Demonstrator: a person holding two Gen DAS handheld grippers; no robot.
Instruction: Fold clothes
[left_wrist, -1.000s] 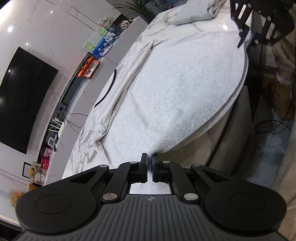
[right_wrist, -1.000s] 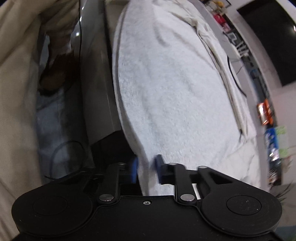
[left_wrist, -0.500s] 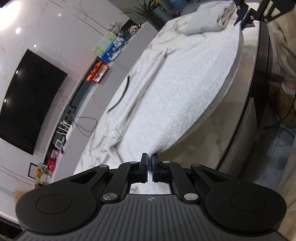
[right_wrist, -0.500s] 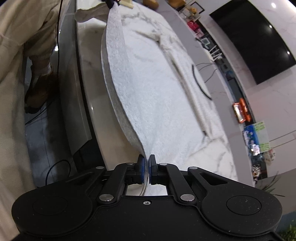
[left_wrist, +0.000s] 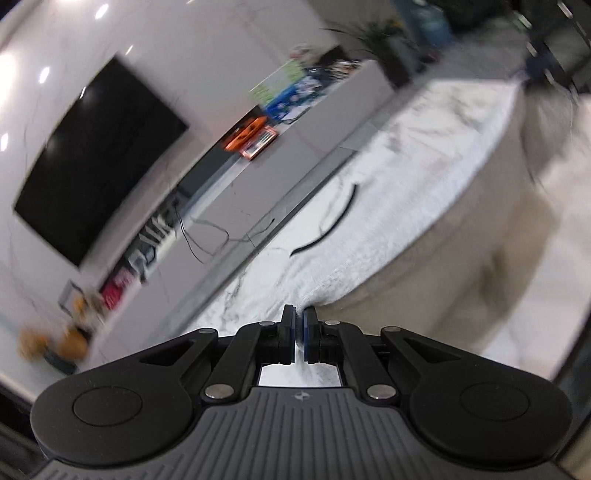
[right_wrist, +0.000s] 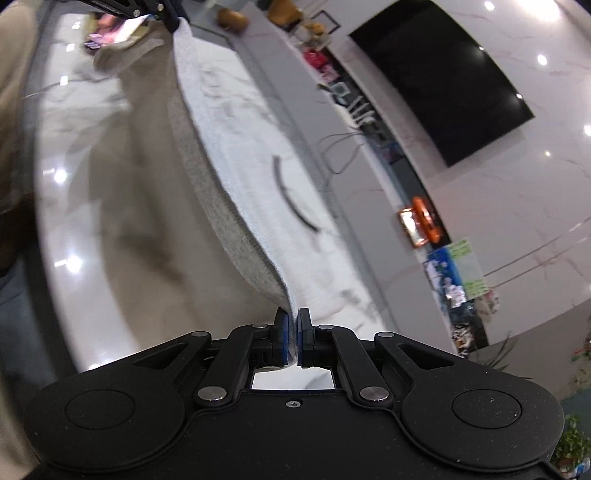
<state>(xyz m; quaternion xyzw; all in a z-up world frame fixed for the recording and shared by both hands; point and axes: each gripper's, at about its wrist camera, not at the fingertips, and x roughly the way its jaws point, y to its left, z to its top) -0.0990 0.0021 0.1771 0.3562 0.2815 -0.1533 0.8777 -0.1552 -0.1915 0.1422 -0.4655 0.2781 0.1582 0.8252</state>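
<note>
The marble table (right_wrist: 85, 206) carries a pale grey garment (right_wrist: 240, 155), its near edge lifted. The right hand-held gripper (right_wrist: 291, 332) at six o'clock and the left hand-held gripper (left_wrist: 298, 328) each pinch a corner.

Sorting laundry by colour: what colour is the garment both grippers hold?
Light grey garment, seen best in the right wrist view.

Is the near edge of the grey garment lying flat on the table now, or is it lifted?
Lifted. Both grippers hold the garment edge above the table, its underside showing.
</note>
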